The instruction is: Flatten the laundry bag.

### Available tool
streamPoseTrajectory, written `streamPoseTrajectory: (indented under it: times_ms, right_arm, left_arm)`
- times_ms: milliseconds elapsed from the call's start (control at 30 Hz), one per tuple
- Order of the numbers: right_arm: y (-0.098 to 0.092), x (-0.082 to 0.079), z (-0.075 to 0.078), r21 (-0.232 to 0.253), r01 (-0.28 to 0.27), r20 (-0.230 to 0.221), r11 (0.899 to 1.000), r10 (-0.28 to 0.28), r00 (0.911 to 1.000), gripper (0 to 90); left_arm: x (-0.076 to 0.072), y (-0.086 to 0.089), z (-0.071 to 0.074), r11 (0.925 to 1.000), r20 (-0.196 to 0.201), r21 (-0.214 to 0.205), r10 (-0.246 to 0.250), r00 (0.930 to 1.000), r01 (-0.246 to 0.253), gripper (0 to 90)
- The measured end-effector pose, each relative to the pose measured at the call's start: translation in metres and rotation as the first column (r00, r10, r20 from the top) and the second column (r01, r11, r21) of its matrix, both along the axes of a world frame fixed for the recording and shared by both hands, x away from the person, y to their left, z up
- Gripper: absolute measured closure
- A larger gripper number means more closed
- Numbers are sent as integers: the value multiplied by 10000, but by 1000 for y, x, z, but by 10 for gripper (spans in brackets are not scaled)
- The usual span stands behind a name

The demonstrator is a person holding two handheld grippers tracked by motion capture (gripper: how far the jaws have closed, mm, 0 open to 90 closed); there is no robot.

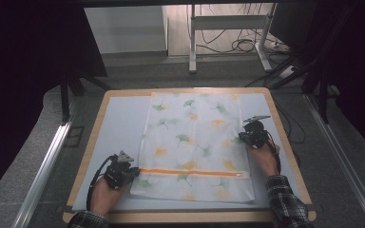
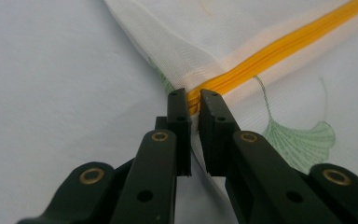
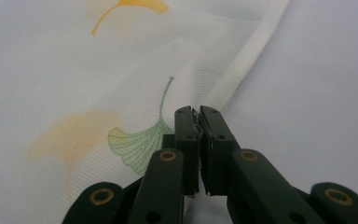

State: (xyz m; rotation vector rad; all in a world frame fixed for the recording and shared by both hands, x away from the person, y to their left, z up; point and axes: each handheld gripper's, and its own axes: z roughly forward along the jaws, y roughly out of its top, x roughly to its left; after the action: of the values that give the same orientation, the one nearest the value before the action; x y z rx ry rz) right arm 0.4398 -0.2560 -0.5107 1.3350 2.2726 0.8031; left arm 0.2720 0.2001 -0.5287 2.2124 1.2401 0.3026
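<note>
Both pairs of jaws are clamping onto the white mesh laundry bag [image 1: 195, 147]. The left gripper [image 2: 193, 100] is pinching the end of the orange zipper [image 2: 279, 44], which is running away from its jaw tips toward the upper right in the left gripper view; a thin fold of mesh is sitting between the pads. The right gripper [image 3: 196, 112] is nipping the bag's hemmed side edge [image 3: 242, 60], with a green ginkgo leaf print [image 3: 140, 140] lying just left of its jaws and bare table mat [image 3: 326, 93] to their right. In the high view the bag is lying flat on the table [image 1: 95, 137], stretching between the left hand [image 1: 105, 192] and the right hand [image 1: 265, 159].
</note>
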Motion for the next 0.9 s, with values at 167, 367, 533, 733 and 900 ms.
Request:
streamPoseTrajectory:
  times_ms: [167,367,533,733,900]
  right_arm:
    - [-2,-1,0,101,-68,60,9999,67,10000,798]
    - [-6,-6,5,430,-152,181,9990,145,9997,636]
    - [-9,-18,9,652,-385,266,9971,368,9990,523]
    - [-7,-33,15,805,-990,297,9918,968,9949,362]
    - [-7,-46,13,744,-1468,72,9864,1467,9892,263]
  left_arm:
    - [-14,3,-1,9996,11,-228,-176,9998,176,843]
    - [-12,8,2,9993,531,-368,-68,9986,88,793]
    - [-14,7,4,9991,1094,-254,-304,9935,334,698]
    - [-14,13,4,9981,1458,-377,-436,9884,496,600]
    - [-14,14,6,9984,1233,-513,-181,9922,246,533]
